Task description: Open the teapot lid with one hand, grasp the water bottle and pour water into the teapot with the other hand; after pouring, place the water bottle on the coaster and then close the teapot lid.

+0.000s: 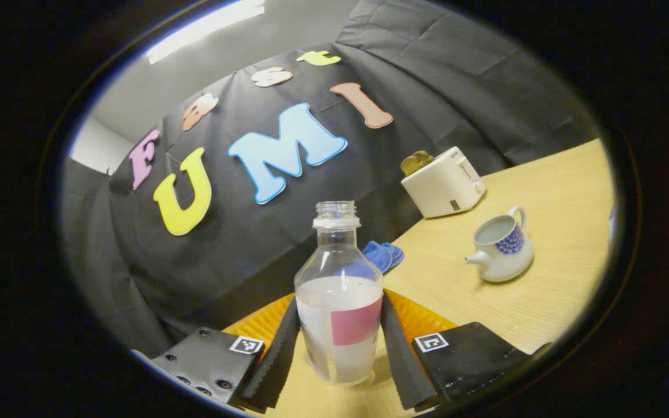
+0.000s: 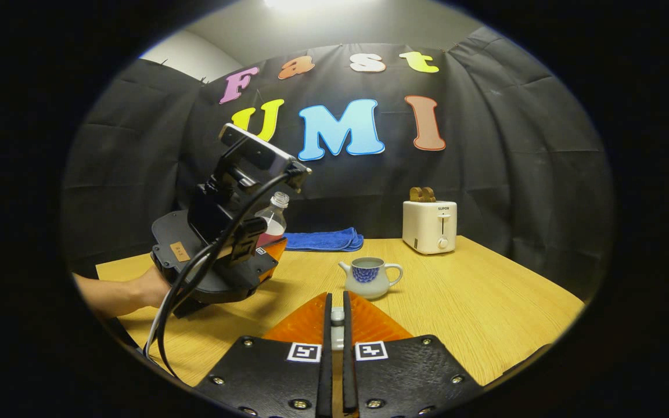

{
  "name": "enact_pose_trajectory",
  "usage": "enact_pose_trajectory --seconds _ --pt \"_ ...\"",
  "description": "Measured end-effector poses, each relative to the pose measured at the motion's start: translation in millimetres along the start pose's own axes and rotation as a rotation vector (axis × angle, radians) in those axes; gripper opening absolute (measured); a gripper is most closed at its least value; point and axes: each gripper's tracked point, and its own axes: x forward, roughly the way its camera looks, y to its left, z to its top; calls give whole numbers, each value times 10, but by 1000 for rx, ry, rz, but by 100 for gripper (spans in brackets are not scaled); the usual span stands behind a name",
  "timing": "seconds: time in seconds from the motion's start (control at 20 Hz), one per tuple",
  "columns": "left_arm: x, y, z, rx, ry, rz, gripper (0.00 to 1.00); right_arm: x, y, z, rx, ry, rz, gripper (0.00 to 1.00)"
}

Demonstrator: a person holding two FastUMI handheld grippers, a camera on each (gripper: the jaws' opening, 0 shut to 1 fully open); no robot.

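Bottle gripped on the left, lid pinched on the right, teapot open between them.

Nearest, the left gripper (image 1: 339, 348) clamps its 2 fingers on the uncapped water bottle (image 1: 339, 302), upright and ready for pouring. The right gripper (image 2: 337, 342) pinches narrowly on a small pale piece, likely the teapot lid (image 2: 337, 316). Farther off, the lidless teapot (image 2: 369, 277) waits mid-table.

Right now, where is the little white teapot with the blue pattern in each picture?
Left gripper view: the white ceramic teapot with the blue pattern sits at the right, lid off, spout pointing left, in front of the toaster.
Right gripper view: the teapot sits near the middle, beyond the right tool's tips.
Shared landmark: the white toaster behind it.
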Motion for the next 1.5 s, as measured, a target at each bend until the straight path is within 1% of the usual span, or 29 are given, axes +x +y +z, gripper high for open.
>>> enact_pose_trajectory --seconds 0.2,0.35,0.5,0.55,0.7,0.9,1.2,1.25,1.4,1.5 --pt "124 -180 49 140 3 -76 85 -88 -34 -60 -5 37 -3 7" --pt "186 -281 90 233 -5 -109 84 -192 -86 -84 -7 49 -8 7" --pt "226 -374 80 339 -1 -126 84 -231 -101 -109 -2 60 -7 7" --pt "215 -449 86 383 0 -148 85 -261 -104 -102 2 64 -5 7" --pt "263 -593 40 450 24 -189 84 -298 -107 -177 7 78 -2 7" --pt "279 -676 73 511 12 -195 84 -302 -166 -241 29 95 -10 7" --pt "361 -757 98 645 19 -218 84 -322 -243 -270 25 99 -25 7" --pt "350 -763 126 683 18 -215 84 -326 -246 -284 30 102 -24 7" --pt "326 -858 139 718 14 -235 84 -330 -241 -301 34 108 -22 7" --pt "344 -885 148 769 17 -239 84 -331 -267 -303 36 110 -22 7"
